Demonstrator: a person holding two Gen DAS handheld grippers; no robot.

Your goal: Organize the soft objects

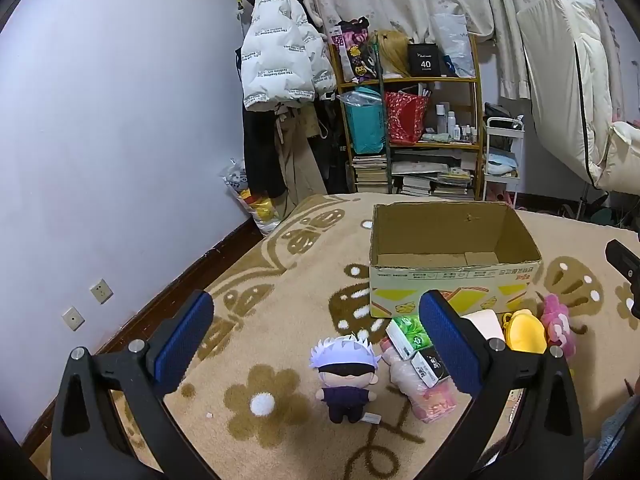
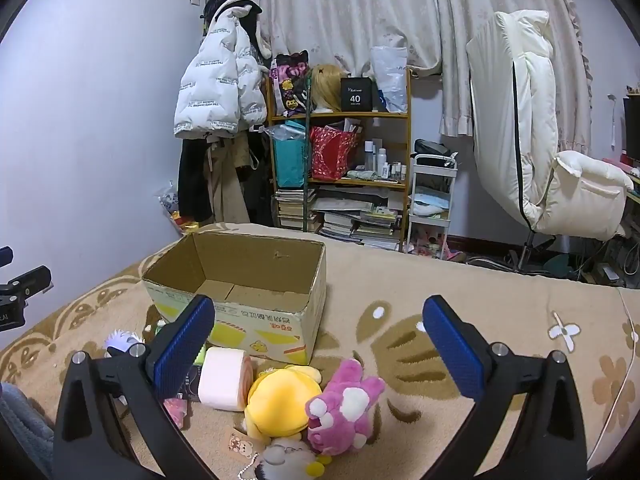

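Both grippers are hovering low over the patterned blanket (image 1: 304, 280) with their jaws spread wide and nothing between the blue pads — the left gripper (image 1: 316, 344) above a white-haired doll (image 1: 345, 376), the right gripper (image 2: 320, 344) above a yellow plush (image 2: 280, 400) and a pink plush (image 2: 346, 410).

Nothing appears to be sorted yet. The cardboard box (image 1: 452, 272) is standing open just behind the pile, and what shows of its inside is bare cardboard. Every soft thing is still lying on the blanket in front of it: the doll upright on the left; green tissue packs (image 1: 408, 334) and a pink wrapped pack (image 1: 420, 388) leaning together beside it; a pink-and-white roll (image 2: 224, 378) touching the yellow plush; a small grey plush (image 2: 286, 458) at the very bottom of the right view, with a bead chain beside it.

So the task is looking to be at its start — all the items are waiting to go in, assuming the box is where they belong.
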